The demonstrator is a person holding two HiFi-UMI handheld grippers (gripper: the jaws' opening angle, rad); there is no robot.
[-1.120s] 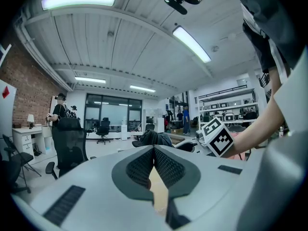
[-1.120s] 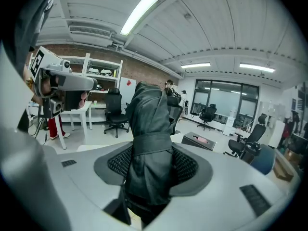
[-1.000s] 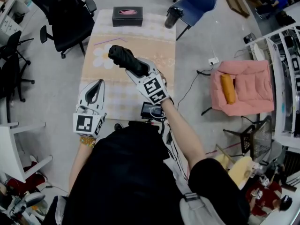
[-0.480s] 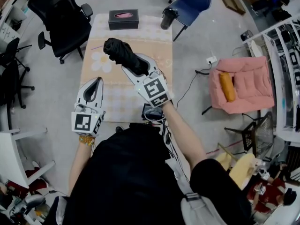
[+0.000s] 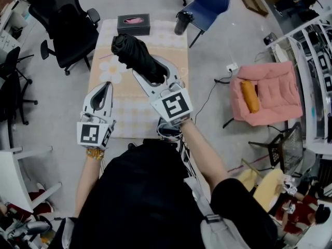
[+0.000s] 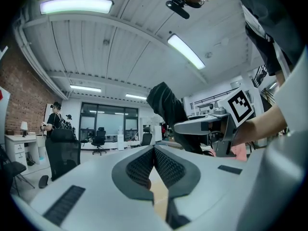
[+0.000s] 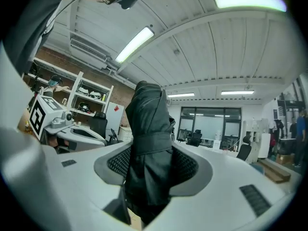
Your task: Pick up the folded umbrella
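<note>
Folded umbrella [image 5: 129, 48], clamped in right gripper [image 5: 153, 69] (near end hidden by jaws)

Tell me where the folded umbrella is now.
In the head view, the folded umbrella is clamped in the right gripper, held over the table, its free end pointing toward the black tissue box.

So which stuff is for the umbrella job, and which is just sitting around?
For the job: folded umbrella; right gripper, clamped on it.
Just lying about: black tissue box; dark bottle; pink armchair; left gripper, shut and empty.
</note>
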